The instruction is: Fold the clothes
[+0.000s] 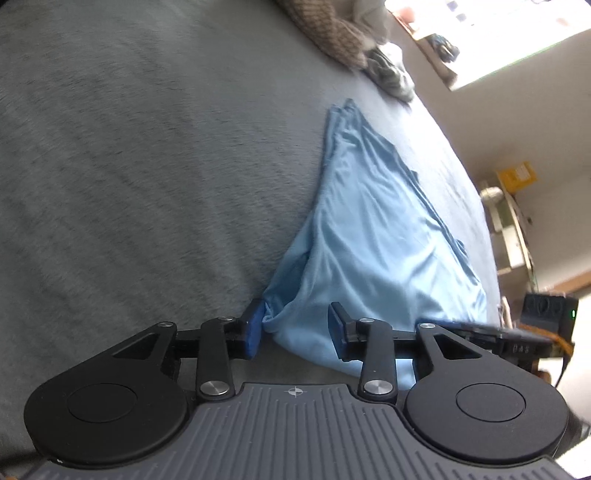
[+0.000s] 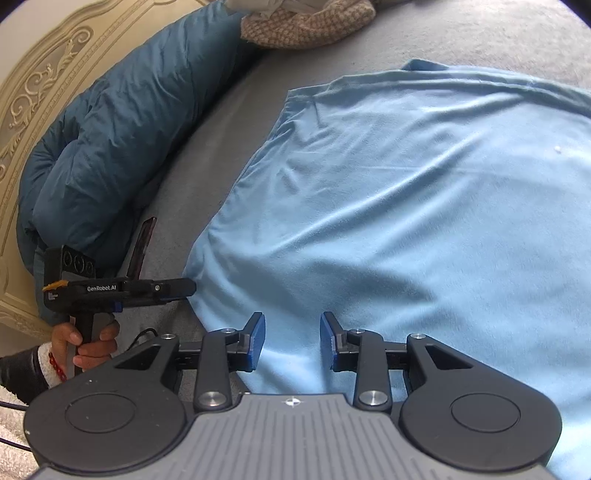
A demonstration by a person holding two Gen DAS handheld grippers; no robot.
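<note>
Grey bed (image 1: pixel 147 147), ornate cream headboard (image 2: pixel 33 92), bright window (image 1: pixel 498 33)

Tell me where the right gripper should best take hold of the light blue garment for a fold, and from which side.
Probably the near hem of the light blue garment, which lies flat on the grey bed cover right under the open right gripper. Come in low from the near edge, sliding one finger under: the cloth is thin and spread, so only an edge offers purchase. The left gripper is at its own corner, also open.
</note>
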